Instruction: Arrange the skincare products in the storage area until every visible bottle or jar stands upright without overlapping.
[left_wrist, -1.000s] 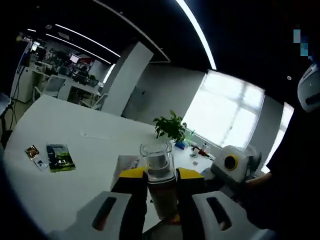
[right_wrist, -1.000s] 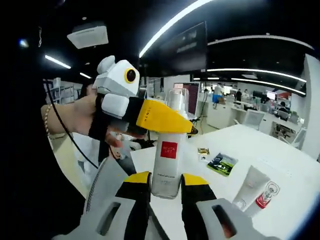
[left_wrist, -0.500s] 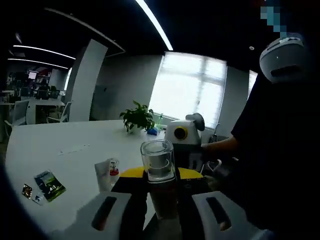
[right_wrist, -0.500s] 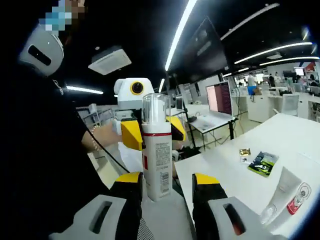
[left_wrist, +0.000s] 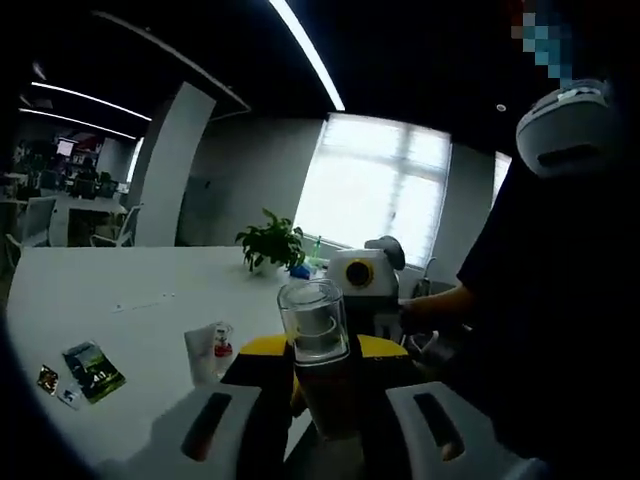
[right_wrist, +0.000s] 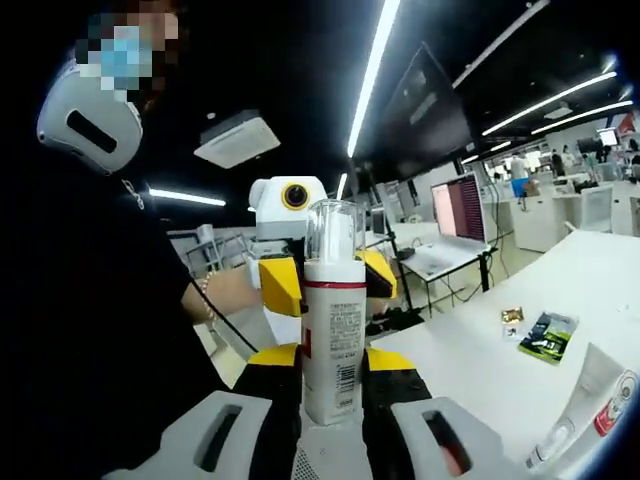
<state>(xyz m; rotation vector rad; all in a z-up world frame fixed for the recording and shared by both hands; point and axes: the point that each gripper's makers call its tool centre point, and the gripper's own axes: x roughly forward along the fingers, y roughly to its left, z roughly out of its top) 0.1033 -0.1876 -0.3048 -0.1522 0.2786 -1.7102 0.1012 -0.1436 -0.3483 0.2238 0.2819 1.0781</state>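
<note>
A white pump bottle (right_wrist: 333, 330) with a clear cap and a red band stands upright in the air between both grippers. In the right gripper view my right gripper (right_wrist: 333, 362) is shut on its lower part, yellow tips against both sides. My left gripper (right_wrist: 330, 283) faces me from behind and clamps the bottle higher up. In the left gripper view the same bottle (left_wrist: 315, 315) looks dark, with my left gripper (left_wrist: 322, 352) shut on it. The right gripper's white housing (left_wrist: 360, 275) sits just beyond, held by a person's hand. A white tube (left_wrist: 205, 350) with a red mark lies on the table.
The white table (left_wrist: 120, 300) carries a green packet (left_wrist: 90, 365) with small sachets beside it, and a potted plant (left_wrist: 268, 240) at the far end. The tube (right_wrist: 590, 400) and packet (right_wrist: 548, 335) lie to my right. The person's dark torso is close by.
My right gripper's jaws stood apart from the bottle half a second ago and now press against it. The left gripper keeps its hold. Both views have shifted slightly.
</note>
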